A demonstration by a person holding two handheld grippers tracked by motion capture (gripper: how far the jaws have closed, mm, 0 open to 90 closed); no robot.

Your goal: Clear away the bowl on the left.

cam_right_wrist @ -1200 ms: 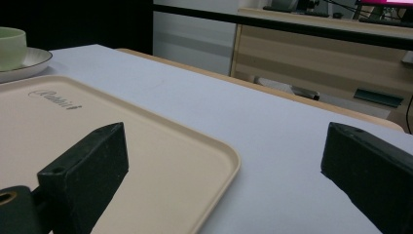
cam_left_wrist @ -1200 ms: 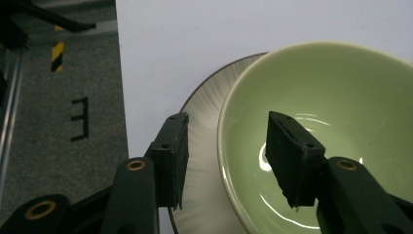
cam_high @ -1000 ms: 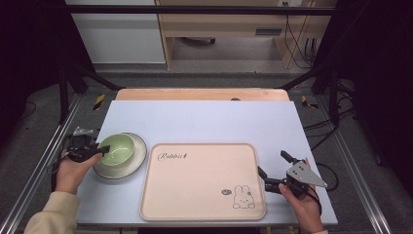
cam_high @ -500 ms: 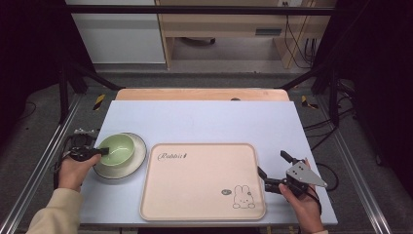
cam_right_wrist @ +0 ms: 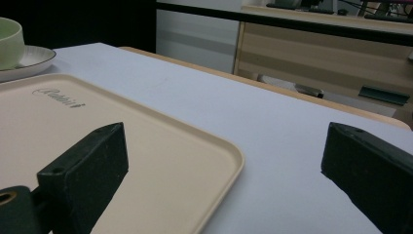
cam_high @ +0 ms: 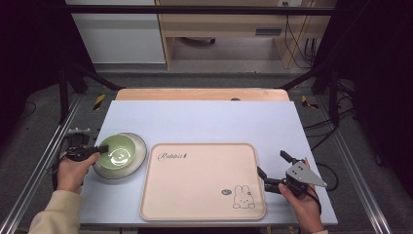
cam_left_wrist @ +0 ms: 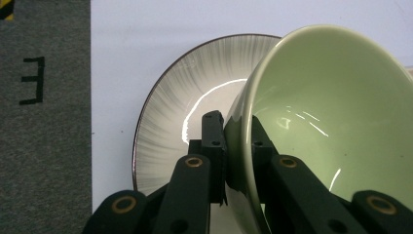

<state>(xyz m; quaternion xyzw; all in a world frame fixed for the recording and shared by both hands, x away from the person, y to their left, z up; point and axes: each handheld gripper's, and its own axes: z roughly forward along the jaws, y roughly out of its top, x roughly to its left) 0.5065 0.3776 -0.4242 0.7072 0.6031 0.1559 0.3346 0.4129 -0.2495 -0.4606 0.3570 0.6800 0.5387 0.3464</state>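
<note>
A green bowl (cam_high: 118, 152) rests on a grey-white ribbed plate (cam_high: 139, 150) at the table's left. My left gripper (cam_high: 101, 149) is shut on the bowl's near rim (cam_left_wrist: 242, 131), one jaw inside and one outside, and the bowl (cam_left_wrist: 336, 122) looks tipped over the plate (cam_left_wrist: 170, 122). A beige tray (cam_high: 202, 180) with a rabbit print lies in the middle. My right gripper (cam_high: 273, 170) stands open at the tray's right edge (cam_right_wrist: 229, 161), one jaw over the tray and one over the table. The bowl (cam_right_wrist: 9, 41) and plate (cam_right_wrist: 29, 58) sit far off in the right gripper view.
The pale blue table top (cam_high: 209, 122) stretches behind the tray, with a wooden strip (cam_high: 199, 93) along its far edge. Grey floor (cam_left_wrist: 44, 122) lies off the table's left side. A wooden cabinet (cam_right_wrist: 311, 53) stands beyond the table.
The left gripper has closed on the bowl's rim and the bowl has tipped slightly on the plate. The right gripper has stayed put.
</note>
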